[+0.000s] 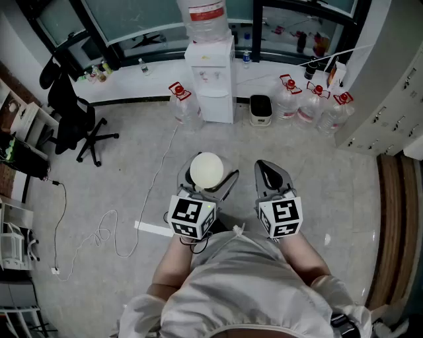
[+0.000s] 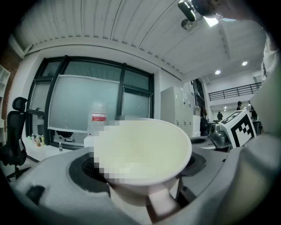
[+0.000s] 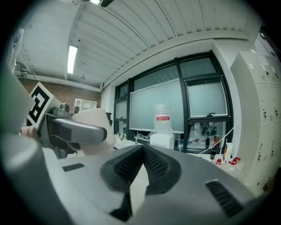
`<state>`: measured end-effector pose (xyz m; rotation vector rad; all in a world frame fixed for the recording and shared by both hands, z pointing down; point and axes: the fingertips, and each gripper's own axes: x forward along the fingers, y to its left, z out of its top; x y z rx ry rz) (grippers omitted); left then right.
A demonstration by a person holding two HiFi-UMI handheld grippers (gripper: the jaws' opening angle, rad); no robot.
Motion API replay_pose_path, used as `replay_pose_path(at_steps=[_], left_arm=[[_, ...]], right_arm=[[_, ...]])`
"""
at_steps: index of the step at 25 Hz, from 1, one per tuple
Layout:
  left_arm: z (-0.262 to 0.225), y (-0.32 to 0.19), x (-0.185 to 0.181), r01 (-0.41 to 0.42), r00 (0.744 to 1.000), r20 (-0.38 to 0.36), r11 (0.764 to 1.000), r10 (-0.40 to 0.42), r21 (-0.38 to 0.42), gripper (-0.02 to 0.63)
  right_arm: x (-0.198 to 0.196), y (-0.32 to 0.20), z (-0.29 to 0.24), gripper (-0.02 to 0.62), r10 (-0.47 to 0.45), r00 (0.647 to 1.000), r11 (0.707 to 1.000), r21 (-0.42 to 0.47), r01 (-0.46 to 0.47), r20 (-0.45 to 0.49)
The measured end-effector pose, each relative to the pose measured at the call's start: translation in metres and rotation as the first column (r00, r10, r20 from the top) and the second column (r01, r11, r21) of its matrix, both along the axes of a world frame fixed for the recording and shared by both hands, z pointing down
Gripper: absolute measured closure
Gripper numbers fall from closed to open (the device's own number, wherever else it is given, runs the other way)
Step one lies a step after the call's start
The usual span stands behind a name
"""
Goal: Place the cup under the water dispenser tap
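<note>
My left gripper [image 1: 207, 173] is shut on a white cup [image 1: 207, 169], held upright between wide-set jaws above the floor. In the left gripper view the cup [image 2: 145, 149] fills the middle and hides the fingertips. The white water dispenser [image 1: 211, 72], with a bottle [image 1: 203, 16] on top, stands far ahead against the window ledge. In the right gripper view the dispenser [image 3: 161, 139] is small and distant. My right gripper [image 1: 268, 173] hovers beside the left one, its pads together and empty [image 3: 143, 149]. The cup [image 3: 94, 118] shows at that view's left.
Several red-capped water jugs [image 1: 310, 102] stand right of the dispenser and another jug [image 1: 182, 102] to its left. A small dark bin [image 1: 260, 109] is beside it. A black office chair [image 1: 73, 112] is at the left, a cable [image 1: 132, 224] trails over the floor, and lockers [image 1: 396, 99] line the right.
</note>
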<state>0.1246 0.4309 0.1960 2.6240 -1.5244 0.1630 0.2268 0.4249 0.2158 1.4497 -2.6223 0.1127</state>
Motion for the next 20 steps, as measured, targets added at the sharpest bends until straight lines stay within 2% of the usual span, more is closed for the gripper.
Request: replay_pose_path(at_steps=[13,20], left_arm=[[0.012,-0.012,0.008,-0.015,1.0,0.002,0.999,0.015,-0.03,0.143],[0.024,-0.031,-0.01,0.002,1.0,0.008,0.998,-0.001,-0.061,0.143]], right_arm=[[0.006,-0.011,0.011,0.571,0.011,1.0,0.999,-0.038,-0.011,0.019],[-0.004,-0.033,0.027,0.571,0.024,0.999,0.996,-0.085,-0.021,0.039]])
